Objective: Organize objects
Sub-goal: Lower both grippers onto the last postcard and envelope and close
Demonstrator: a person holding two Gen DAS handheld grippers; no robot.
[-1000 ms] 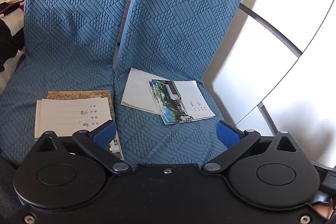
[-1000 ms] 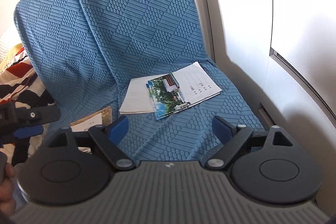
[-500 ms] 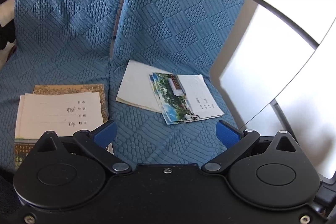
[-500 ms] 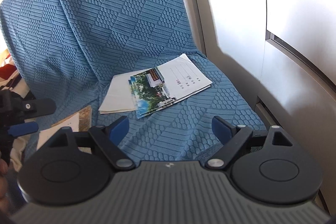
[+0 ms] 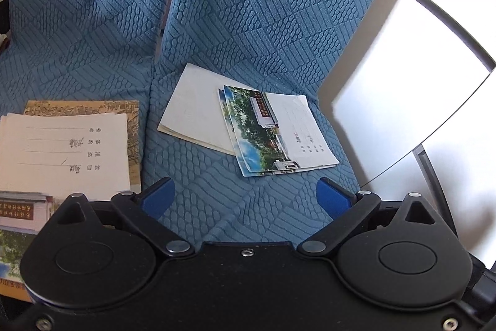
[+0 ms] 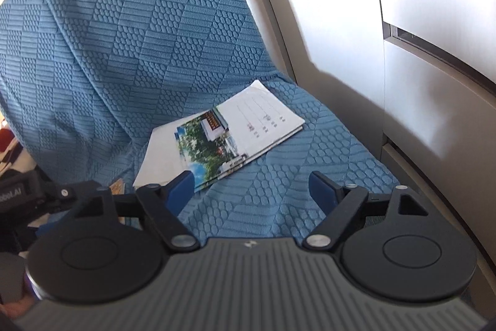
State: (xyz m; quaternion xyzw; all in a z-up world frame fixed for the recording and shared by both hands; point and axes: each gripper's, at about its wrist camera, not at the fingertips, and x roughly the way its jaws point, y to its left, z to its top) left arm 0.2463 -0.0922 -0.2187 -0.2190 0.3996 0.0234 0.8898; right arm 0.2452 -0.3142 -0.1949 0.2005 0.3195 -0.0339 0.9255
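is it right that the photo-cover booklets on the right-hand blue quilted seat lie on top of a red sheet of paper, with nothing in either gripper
Not quite: the left wrist view shows the sheet of paper under the photo-cover booklets is white, not red. The rest holds: they lie on the right-hand blue quilted seat, and both the left gripper and right gripper hold nothing.

Two blue quilted seats, papers on both.
On the right seat (image 5: 198,194) you have a white sheet (image 5: 192,114) under picture booklets (image 5: 272,132); on the left seat (image 5: 77,76), a cream exercise book (image 5: 65,151) tops a tan booklet (image 5: 93,107).

A train or plane cabin: paired blue-covered seats (image 5: 263,20) beside a curved white wall panel (image 6: 434,20).
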